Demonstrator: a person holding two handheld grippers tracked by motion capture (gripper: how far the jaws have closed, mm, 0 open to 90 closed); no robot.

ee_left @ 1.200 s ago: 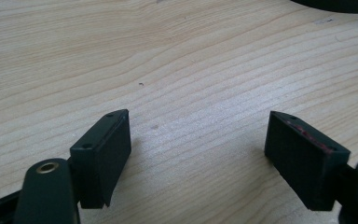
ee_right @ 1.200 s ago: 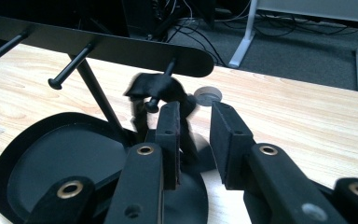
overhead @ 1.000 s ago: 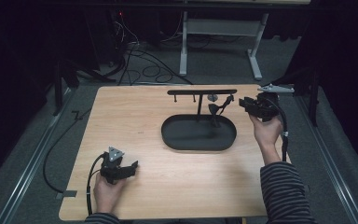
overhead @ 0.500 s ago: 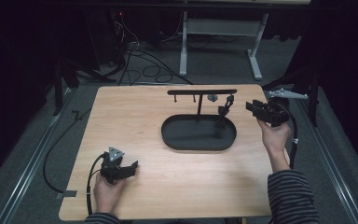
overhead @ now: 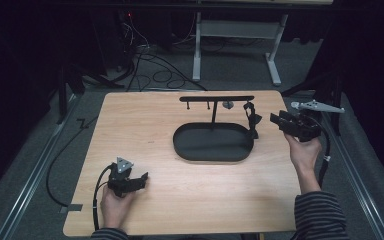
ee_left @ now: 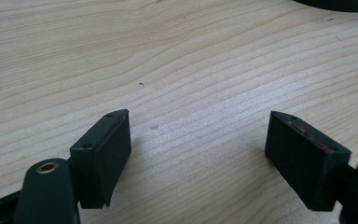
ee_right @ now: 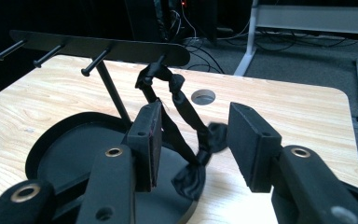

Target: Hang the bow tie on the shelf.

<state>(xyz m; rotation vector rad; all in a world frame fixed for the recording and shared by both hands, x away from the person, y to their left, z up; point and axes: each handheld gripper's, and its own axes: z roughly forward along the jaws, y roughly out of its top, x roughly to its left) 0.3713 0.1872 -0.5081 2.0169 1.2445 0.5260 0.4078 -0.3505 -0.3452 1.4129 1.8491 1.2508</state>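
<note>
A knotted black fabric strip point(ee_right: 186, 121) hung from the last peg of the black metal T-shaped rack point(overhead: 215, 98), its lower end trailing at the rim of the oval black tray point(overhead: 185, 147), which otherwise lay bare. I judged the hanging done. The right gripper point(ee_right: 193, 135) stood released, jaws apart either side of the strip without pinching it. The left gripper point(ee_left: 198, 154) rested spread wide on the pale wooden table point(overhead: 145, 125), holding nothing.

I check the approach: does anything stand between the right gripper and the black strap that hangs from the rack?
Nothing visible does. The right gripper faces the black strap with jaws open, and the strap hangs from the rack's bar directly ahead, in line with the gap between them.
</note>
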